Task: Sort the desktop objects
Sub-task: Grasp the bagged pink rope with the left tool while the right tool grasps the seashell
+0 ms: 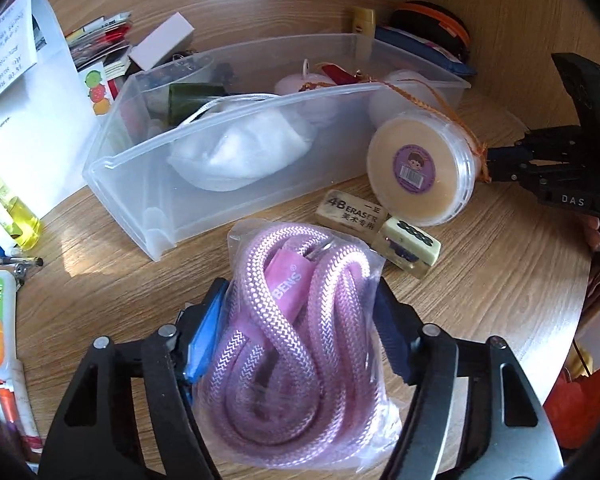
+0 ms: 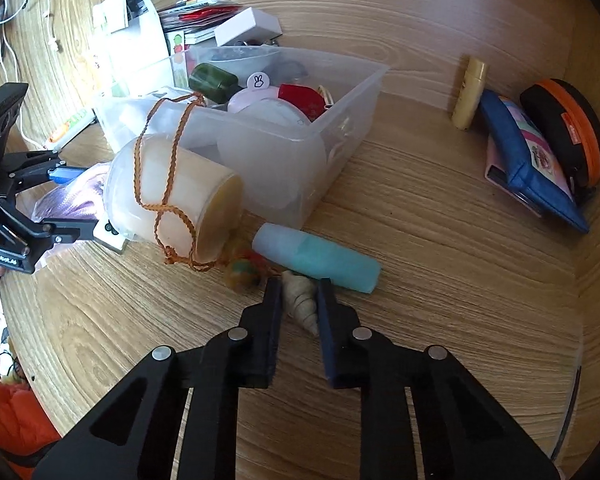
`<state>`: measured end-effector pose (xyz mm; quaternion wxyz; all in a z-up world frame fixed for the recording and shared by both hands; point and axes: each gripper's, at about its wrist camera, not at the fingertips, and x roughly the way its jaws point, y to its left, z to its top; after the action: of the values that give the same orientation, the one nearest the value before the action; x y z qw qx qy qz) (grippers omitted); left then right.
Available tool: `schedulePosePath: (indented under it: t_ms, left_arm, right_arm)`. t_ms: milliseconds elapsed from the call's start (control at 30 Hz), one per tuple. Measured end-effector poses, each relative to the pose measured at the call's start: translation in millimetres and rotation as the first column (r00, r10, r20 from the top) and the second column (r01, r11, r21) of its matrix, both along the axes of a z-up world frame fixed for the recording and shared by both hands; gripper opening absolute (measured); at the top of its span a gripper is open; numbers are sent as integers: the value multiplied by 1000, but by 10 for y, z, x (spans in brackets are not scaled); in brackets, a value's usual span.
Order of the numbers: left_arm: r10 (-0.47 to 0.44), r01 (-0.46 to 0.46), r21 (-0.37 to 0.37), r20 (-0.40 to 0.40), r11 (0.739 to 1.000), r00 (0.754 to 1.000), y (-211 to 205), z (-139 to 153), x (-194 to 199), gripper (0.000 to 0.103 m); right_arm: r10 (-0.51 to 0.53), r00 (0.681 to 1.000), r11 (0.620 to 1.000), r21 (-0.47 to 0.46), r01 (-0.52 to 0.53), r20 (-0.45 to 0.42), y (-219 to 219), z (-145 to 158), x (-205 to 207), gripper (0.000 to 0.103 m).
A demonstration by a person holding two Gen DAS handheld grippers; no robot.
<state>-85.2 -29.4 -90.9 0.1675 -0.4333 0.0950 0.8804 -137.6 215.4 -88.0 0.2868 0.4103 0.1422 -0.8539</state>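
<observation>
Left hand-held gripper: partly closed around bagged pink rope, blue pads flanking the clear bag on both sides and seemingly touching it; bag resting on the table. Pink tag on rope, lettering partly hidden, "BENS" readable.

Right hand-held gripper: clamped on small spiral shell, lying on table just in front of teal tube.

Clear plastic bin: directly beyond the rope, holding white cloth, green bottle and sundry small items.

Round lidded tub: leaning at bin's right end, wrapped in orange braided cord; purple sticker with barcode, text too small to read.

Eraser: beside tub, marked "4B ERASER" above Chinese characters.

Mahjong tile: touching eraser.

"DAS" legible on right tool's body.
</observation>
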Motion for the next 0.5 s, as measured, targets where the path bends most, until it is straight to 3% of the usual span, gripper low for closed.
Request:
schedulePosePath:
  t_ms: [200,500]
  left_arm:
    - [10,-10,-9,-24,1000,1000,2,12,14,61]
    - [56,-53,42,-78,998,995,-61,124,137,57]
  right_arm:
    - [-18,1000,1000,-21,18,-20,72,49,91,16]
    - [-38,997,995,-91,32,-67,208,292,231,16]
